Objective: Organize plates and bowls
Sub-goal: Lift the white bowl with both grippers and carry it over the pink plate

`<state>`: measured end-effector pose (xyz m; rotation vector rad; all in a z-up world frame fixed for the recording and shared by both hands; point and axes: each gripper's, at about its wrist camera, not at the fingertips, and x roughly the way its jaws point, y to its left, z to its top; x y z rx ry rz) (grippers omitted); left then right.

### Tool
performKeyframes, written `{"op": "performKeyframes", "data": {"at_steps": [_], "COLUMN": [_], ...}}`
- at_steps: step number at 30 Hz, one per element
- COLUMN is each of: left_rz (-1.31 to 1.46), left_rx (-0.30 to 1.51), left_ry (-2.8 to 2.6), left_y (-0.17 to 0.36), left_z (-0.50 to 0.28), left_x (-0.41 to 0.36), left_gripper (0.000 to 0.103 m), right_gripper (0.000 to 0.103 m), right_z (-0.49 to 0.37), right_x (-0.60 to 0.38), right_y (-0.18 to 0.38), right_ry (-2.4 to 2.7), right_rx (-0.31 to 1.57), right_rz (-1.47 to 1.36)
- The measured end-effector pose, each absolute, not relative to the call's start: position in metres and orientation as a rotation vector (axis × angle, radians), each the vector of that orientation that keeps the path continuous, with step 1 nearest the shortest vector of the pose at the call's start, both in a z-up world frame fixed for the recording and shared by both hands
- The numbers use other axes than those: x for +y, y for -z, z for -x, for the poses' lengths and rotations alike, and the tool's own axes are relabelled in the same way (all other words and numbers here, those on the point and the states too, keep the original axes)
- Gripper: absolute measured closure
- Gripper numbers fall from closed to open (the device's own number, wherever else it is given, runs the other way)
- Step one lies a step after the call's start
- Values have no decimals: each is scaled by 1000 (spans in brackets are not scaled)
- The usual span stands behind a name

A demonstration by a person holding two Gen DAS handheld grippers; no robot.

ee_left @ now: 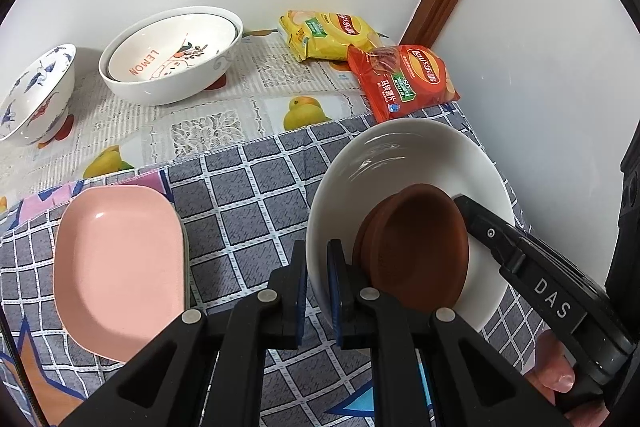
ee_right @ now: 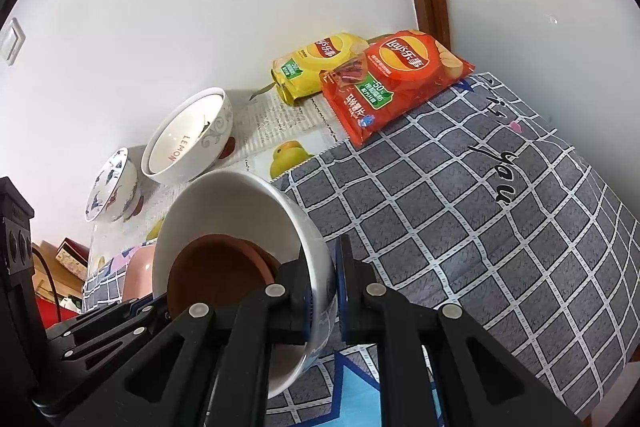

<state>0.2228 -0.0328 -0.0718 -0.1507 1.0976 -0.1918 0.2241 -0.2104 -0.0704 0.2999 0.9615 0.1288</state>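
Observation:
A white bowl (ee_left: 400, 155) (ee_right: 224, 203) with small brown dishes (ee_left: 420, 239) (ee_right: 220, 271) stacked inside is held between both grippers over the grey checked cloth. My left gripper (ee_left: 318, 279) is shut on its left rim, one pad inside and one outside. My right gripper (ee_right: 322, 287) is shut on the opposite rim and shows in the left wrist view as a black finger (ee_left: 480, 227) beside the brown dishes. A pink plate (ee_left: 120, 259) (ee_right: 138, 275) lies on the cloth to the bowl's left, on top of another plate.
At the back by the wall stand a LEMON bowl (ee_left: 172, 59) (ee_right: 188, 139) nested in a larger white one and a blue-patterned bowl (ee_left: 36, 91) (ee_right: 112, 187). Yellow (ee_left: 324, 35) (ee_right: 316, 67) and red (ee_left: 404, 79) (ee_right: 396, 79) crisp bags lie in the far right corner.

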Motion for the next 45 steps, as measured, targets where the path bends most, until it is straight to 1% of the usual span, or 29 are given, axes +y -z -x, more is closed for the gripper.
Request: {"op": "performKeyframes", "data": {"at_steps": [17, 45], "left_rz": [163, 198], "left_rx": [1088, 1082], "left_ry": [175, 123], "left_y": [66, 66], "left_z": [-215, -207], "left_x": [-12, 45], "left_gripper": [93, 93], "right_gripper": [93, 93], "right_z": [-221, -220], "right_x": [-188, -129], "right_y": [66, 70], "right_ry": [-149, -212], "right_rx": [958, 967], "right_rz": [-291, -276]}}
